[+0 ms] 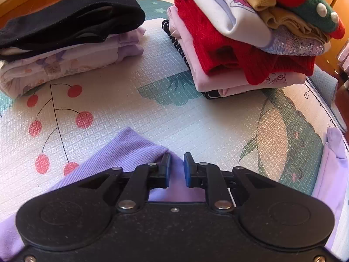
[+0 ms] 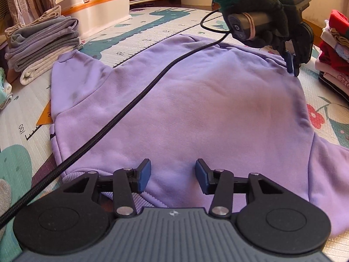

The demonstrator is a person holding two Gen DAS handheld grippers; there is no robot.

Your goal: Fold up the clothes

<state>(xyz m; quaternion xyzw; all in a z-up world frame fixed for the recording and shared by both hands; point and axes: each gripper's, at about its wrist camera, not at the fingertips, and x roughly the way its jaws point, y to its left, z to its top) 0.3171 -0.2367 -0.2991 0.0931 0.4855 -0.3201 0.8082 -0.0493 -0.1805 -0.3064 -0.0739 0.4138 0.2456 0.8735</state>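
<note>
A lilac sweatshirt [image 2: 196, 100] lies spread flat on the patterned play mat [image 2: 135, 37]. My right gripper [image 2: 173, 174] is open, low over the sweatshirt's near edge, with nothing between its blue pads. My left gripper [image 2: 292, 65] shows in the right wrist view at the sweatshirt's far right edge, its tips down on the fabric. In the left wrist view the left gripper [image 1: 176, 168] has a narrow gap between its pads with lilac fabric [image 1: 130, 150] in it; the ribbed cuff lies just to its left. The grip itself is hard to confirm.
A black cable [image 2: 122, 113] runs across the sweatshirt. Folded stacks ring the mat: black and lilac clothes [image 1: 65, 39], red, pink and white clothes [image 1: 240, 43], and grey and cream clothes [image 2: 43, 43]. A white storage box [image 2: 98, 6] stands at the back.
</note>
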